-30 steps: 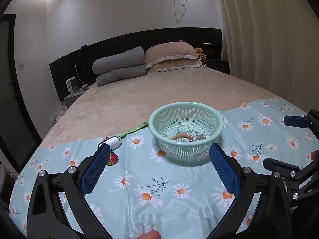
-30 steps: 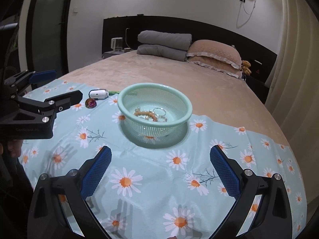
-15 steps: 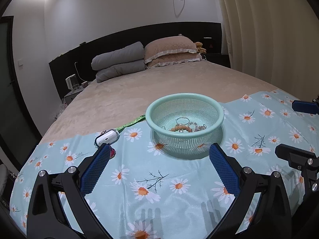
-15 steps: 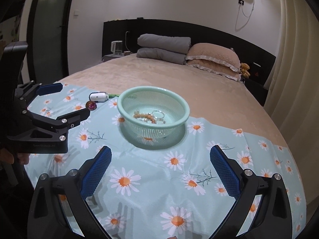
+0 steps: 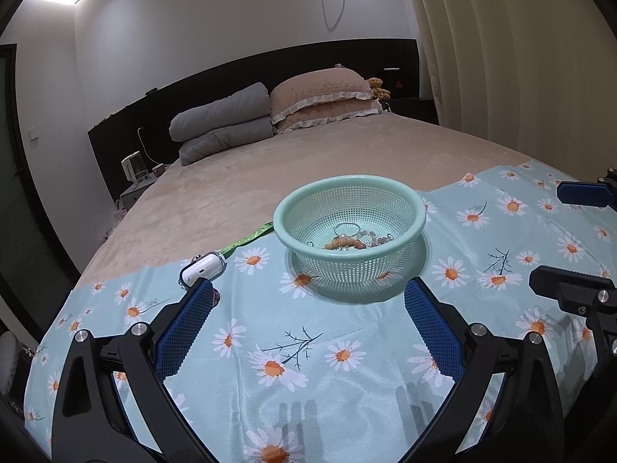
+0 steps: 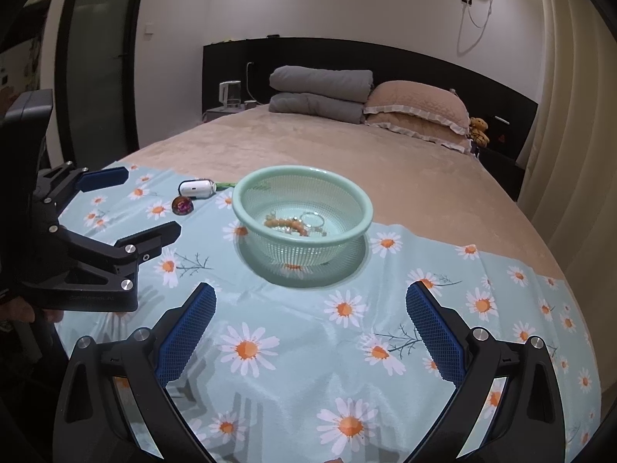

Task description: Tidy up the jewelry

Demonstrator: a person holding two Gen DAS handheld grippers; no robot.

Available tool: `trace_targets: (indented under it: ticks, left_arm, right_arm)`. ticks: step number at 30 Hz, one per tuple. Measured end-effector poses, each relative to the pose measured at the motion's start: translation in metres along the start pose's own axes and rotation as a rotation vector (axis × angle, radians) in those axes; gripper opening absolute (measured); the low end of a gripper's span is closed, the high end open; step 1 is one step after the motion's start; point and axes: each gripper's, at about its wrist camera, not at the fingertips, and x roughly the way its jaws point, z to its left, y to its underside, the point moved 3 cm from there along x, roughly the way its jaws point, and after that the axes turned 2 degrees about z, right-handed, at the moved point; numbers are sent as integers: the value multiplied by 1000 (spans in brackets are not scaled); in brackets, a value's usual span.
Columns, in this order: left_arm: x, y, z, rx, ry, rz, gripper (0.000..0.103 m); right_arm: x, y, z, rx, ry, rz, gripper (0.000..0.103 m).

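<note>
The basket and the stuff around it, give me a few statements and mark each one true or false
1. The basket holds a beaded bracelet. True.
2. The left gripper is shut on a ring. False: it is open and holds nothing.
3. The white case lies inside the basket. False: it lies on the cloth, beside the basket.
4. A purple gem lies on the cloth near the case. True.
5. The right gripper is open and empty. True.
6. The basket is tipped on its side. False: it stands upright.
</note>
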Motion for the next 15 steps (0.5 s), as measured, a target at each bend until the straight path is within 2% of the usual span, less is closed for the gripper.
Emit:
trace_targets:
  ticks: [8, 13, 15]
  left_arm:
    - [3, 2, -2, 18, -11, 9, 97]
    - [4, 3, -5, 9, 77, 39, 97]
    - [3, 3, -6, 19, 70, 34, 97]
  right_arm:
    - [2, 2, -1, -1, -3, 1, 95]
    - [2, 3, 0, -3, -3, 2, 95]
    - [2, 3, 0, -4, 0, 3, 95]
